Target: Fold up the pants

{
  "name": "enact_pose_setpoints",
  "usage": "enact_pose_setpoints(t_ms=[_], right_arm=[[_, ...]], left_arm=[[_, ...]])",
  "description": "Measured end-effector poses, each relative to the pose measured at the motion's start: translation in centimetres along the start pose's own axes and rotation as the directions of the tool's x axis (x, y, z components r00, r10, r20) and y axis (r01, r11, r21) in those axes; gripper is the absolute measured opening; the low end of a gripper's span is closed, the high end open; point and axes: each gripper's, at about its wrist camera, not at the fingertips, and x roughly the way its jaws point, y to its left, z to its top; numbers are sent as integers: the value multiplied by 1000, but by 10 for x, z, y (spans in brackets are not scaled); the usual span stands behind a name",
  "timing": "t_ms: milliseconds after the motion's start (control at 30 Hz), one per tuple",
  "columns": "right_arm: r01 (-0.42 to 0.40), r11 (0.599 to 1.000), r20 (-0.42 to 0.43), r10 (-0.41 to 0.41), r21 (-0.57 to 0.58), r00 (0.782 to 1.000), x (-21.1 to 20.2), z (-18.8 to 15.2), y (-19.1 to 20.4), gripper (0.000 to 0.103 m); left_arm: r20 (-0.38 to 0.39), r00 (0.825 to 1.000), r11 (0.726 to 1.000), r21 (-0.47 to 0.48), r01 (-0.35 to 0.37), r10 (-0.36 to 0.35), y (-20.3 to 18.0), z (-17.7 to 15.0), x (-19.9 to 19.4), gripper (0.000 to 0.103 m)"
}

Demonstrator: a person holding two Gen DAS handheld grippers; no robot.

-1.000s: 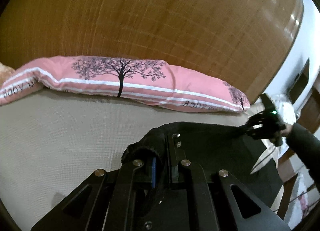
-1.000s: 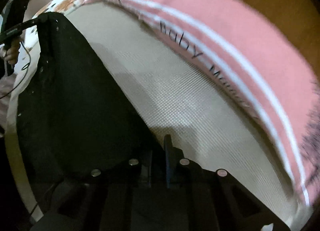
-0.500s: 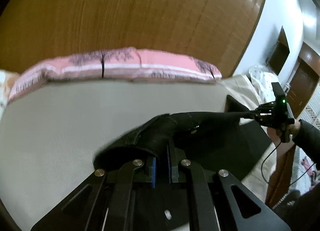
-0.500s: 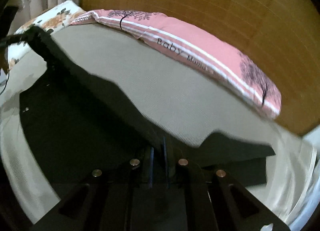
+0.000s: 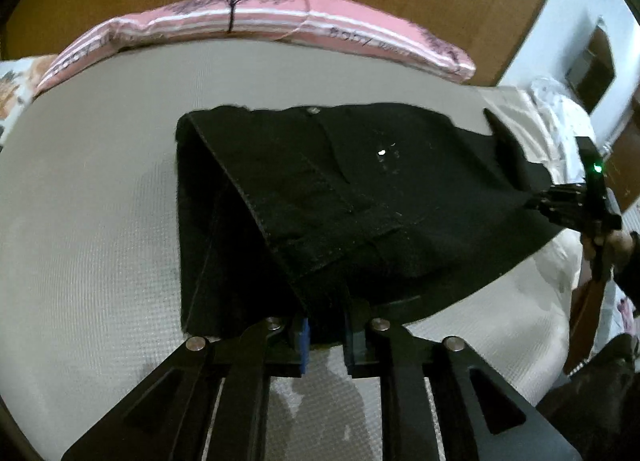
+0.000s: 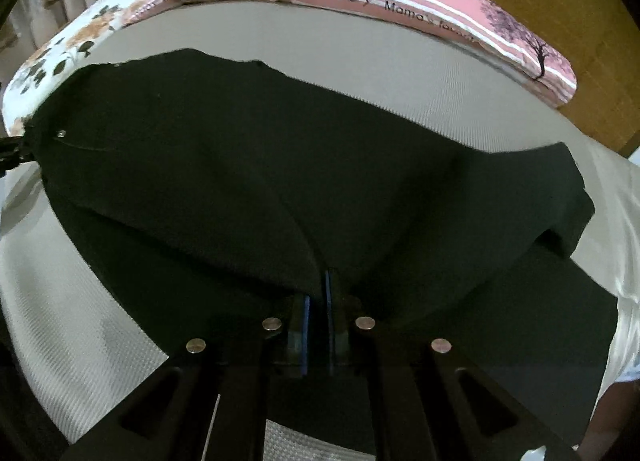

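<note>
Lying folded on the bed (image 5: pixel 100 189), black pants (image 5: pixel 320 189), edge between left gripper (image 5: pixel 325 335) just-loosening pads, right gripper (image 6: pixel 318 301) clamping cloth.

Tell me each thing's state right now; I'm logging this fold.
Black denim pants: folded over, flat on the beige mattress, waist button fastened.
Left hand-held gripper: jaws just been opening, pants edge between them.
Right hand-held gripper: shut on pants.
Pink tree-print pillow: lying against the headboard.

Matt black cloth pants (image 5: pixel 360 197)
</note>
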Motion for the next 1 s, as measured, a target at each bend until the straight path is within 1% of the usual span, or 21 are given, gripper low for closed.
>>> enact_pose_setpoints(t_ms=[33,100,167,200,267,300,333,367,400,433,467,533,567,633,767,800,867,900,933,967,1000], right_arm=[[4,1000,0,-4,15,1000,0,0,0,11],[4,999,4,-4,45,1000,-2,-2,0,15],[13,998,22,-14,61,1000,-9,-4,1,23],[4,997,31,-6,75,1000,-15,-7,1,30],[-8,995,46,4,95,999,-23,-10,1,34],[-16,994,53,10,112,999,-27,-14,0,37],[-31,990,58,23,134,998,-30,-17,-1,37],[-42,987,65,32,154,997,-33,-19,-3,38],[-62,981,76,48,184,996,-37,-23,-5,38],[-93,971,89,75,221,993,-41,-27,-9,38],[-121,960,97,99,254,990,-43,-29,-12,38],[-205,917,127,171,342,977,-44,-36,-23,39],[-228,902,136,191,366,972,-43,-37,-25,40],[-284,849,148,243,446,959,-38,-43,-33,40],[-300,782,160,255,546,954,-30,-49,-44,42],[-305,768,166,256,562,952,-28,-50,-46,42],[-310,740,173,258,597,950,-23,-51,-53,43],[-319,716,181,265,621,947,-19,-52,-57,44],[-334,680,193,277,652,941,-14,-53,-62,44],[-336,658,197,279,674,940,-10,-52,-67,44],[-333,627,206,268,705,941,-5,-53,-72,44]], left_arm=[[-5,1000,1000,-10,-5,5,0,-1,0,17],[-8,999,999,-16,-39,39,-2,-1,-5,23],[-32,998,998,-20,-58,57,-4,-5,-9,37],[-34,998,998,-29,-60,59,-3,-8,-11,40],[-48,998,995,-89,-39,35,0,-16,-18,56],[-47,999,993,-117,-22,17,3,-17,-20,56],[-38,999,985,-174,12,-19,7,-22,-25,56],[-26,997,970,-234,69,-78,10,-26,-28,56],[-17,993,957,-271,105,-114,12,-27,-29,56],[1,986,928,-337,159,-169,14,-32,-29,56],[13,981,913,-365,184,-193,15,-33,-28,56],[43,968,862,-447,239,-246,18,-35,-21,56],[56,964,841,-478,253,-258,19,-35,-18,56],[93,959,794,-542,275,-269,23,-35,-11,56],[137,963,755,-600,267,-232,28,-30,-10,56],[157,960,734,-619,279,-232,30,-29,-11,56],[169,959,724,-630,281,-225,31,-28,-10,55],[181,959,720,-634,284,-219,31,-27,-10,53],[186,961,724,-632,276,-205,30,-25,-10,46],[179,967,737,-626,254,-181,29,-22,-11,36],[180,968,743,-621,249,-175,29,-21,-11,33]])
